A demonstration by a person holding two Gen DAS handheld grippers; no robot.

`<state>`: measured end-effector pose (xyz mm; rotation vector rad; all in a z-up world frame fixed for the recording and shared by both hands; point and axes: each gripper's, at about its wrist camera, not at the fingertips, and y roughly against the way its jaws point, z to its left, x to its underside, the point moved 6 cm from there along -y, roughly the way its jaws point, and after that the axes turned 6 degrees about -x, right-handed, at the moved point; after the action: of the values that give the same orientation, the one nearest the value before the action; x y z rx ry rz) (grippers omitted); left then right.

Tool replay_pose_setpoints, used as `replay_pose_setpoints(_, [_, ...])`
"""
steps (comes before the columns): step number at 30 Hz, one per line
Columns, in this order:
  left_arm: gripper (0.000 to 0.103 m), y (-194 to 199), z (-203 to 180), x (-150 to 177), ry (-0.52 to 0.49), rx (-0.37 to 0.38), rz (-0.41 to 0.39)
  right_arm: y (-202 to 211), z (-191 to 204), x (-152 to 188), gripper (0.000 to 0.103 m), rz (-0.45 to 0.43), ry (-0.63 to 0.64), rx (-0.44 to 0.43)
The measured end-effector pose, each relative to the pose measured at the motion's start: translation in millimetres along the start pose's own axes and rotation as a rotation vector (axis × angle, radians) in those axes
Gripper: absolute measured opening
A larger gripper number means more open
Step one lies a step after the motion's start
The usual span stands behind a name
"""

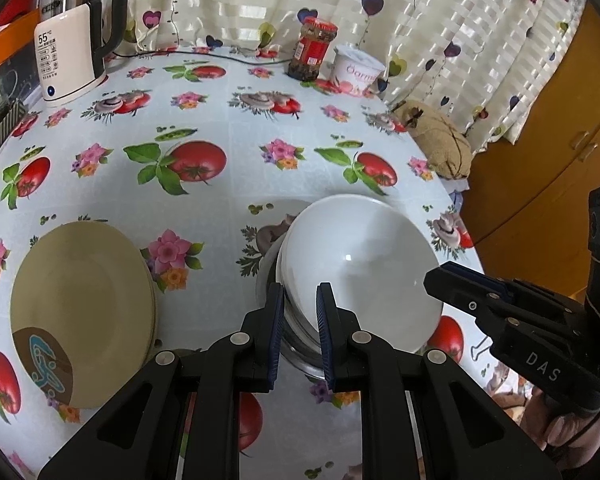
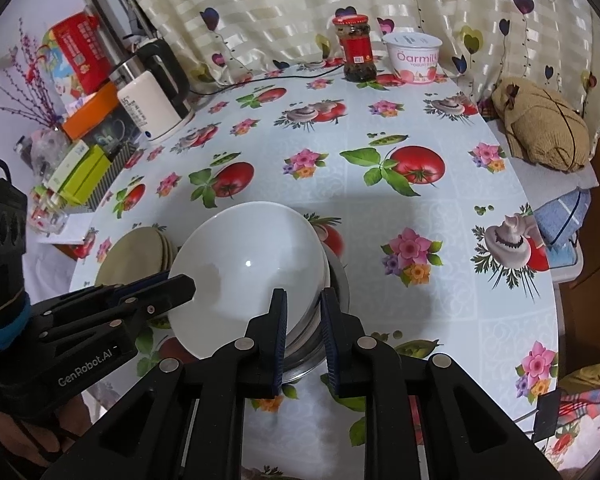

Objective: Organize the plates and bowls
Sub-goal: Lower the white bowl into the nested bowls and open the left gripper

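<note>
A white bowl (image 1: 360,264) sits nested in a stack of bowls with a steel bowl (image 1: 300,354) at the bottom, near the table's front edge. It also shows in the right wrist view (image 2: 252,272). My left gripper (image 1: 300,300) is shut on the stack's left rim. My right gripper (image 2: 304,304) is shut on the stack's right rim, and it shows in the left wrist view (image 1: 440,280). A stack of beige plates (image 1: 80,300) lies on the table to the left of the bowls, also in the right wrist view (image 2: 136,258).
A kettle (image 1: 76,40), a red-lidded jar (image 1: 312,50) and a yogurt tub (image 1: 358,70) stand at the back of the round table. Boxes (image 2: 84,168) crowd the left side. A brown cushion (image 2: 544,124) lies past the right edge.
</note>
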<state>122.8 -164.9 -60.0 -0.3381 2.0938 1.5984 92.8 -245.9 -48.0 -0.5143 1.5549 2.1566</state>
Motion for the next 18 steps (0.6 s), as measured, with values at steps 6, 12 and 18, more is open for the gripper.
replay_pose_setpoints(6, [0.018,14.1,4.0,-4.3,0.007,-0.001,-0.041,12.3,-2.9,-3.5,0.019,-0.028,0.007,0.006])
replay_pose_setpoints(12, [0.018,24.1,8.0,-4.0,0.014,-0.007,-0.064,25.6,-6.9,0.8,0.021,-0.055,0.008,-0.006])
replay_pose_setpoints(18, [0.018,32.3,12.7,-0.7,0.019,-0.02,-0.084,31.8,-8.2,5.6,0.022,-0.065,0.005,-0.018])
